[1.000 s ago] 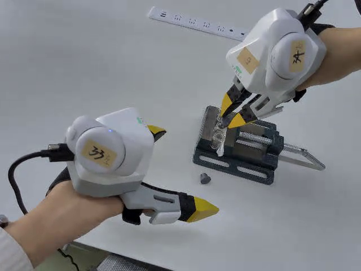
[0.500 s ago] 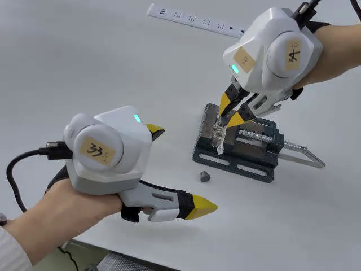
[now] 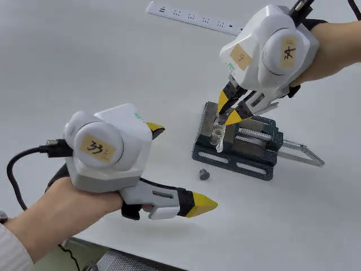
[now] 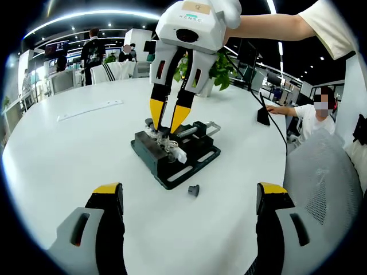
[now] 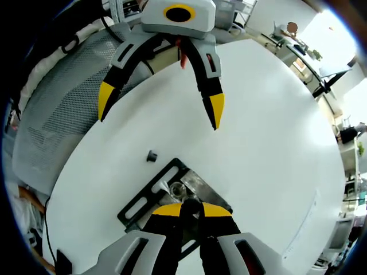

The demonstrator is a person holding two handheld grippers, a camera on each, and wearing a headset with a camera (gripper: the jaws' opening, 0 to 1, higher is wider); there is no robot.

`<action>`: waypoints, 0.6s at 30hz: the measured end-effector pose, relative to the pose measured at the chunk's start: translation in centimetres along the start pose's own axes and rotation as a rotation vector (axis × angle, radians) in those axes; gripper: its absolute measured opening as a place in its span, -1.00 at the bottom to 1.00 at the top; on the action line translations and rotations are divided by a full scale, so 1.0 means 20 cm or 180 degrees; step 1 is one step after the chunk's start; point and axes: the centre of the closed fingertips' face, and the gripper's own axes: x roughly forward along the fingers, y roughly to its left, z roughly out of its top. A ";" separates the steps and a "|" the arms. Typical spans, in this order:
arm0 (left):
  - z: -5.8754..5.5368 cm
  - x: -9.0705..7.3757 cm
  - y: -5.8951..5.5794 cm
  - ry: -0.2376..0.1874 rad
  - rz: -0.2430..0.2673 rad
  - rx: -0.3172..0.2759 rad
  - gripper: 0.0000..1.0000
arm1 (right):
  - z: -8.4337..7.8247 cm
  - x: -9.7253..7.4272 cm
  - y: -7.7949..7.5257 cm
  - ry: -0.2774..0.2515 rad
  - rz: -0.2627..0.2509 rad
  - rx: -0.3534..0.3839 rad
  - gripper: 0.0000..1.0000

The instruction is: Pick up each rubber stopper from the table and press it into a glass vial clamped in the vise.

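Counted: two grippers, one vise (image 3: 248,155), one glass vial (image 3: 217,135), one loose rubber stopper (image 3: 204,174), one power strip (image 3: 189,18). The vise is dark blocky metal with a threaded screw and a bare rod handle. The vial is clear and cylindrical, seated in the vise. The stopper is small, dark grey and plug-shaped, left lying on the white table (image 3: 84,68) just in front of the vise. The left gripper (image 3: 181,166) is held spread wide with nothing gripped, apart from the stopper. The right gripper (image 3: 227,110) is poised just over the vial with its yellow tips nearly together; whether anything is pinched cannot be told.
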 end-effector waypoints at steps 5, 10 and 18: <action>-0.01 -0.01 0.00 0.0006 0.0006 -0.0009 0.92 | 0.00 0.00 0.00 -0.0069 -0.0024 0.0083 -0.90; -0.01 -0.01 0.00 0.0000 0.0006 -0.0018 0.91 | 0.01 0.00 0.01 -0.0081 -0.0044 0.0111 -0.91; -0.01 0.00 0.00 -0.0013 0.0004 -0.0025 0.91 | 0.02 -0.01 0.02 -0.0101 -0.0049 0.0043 -0.91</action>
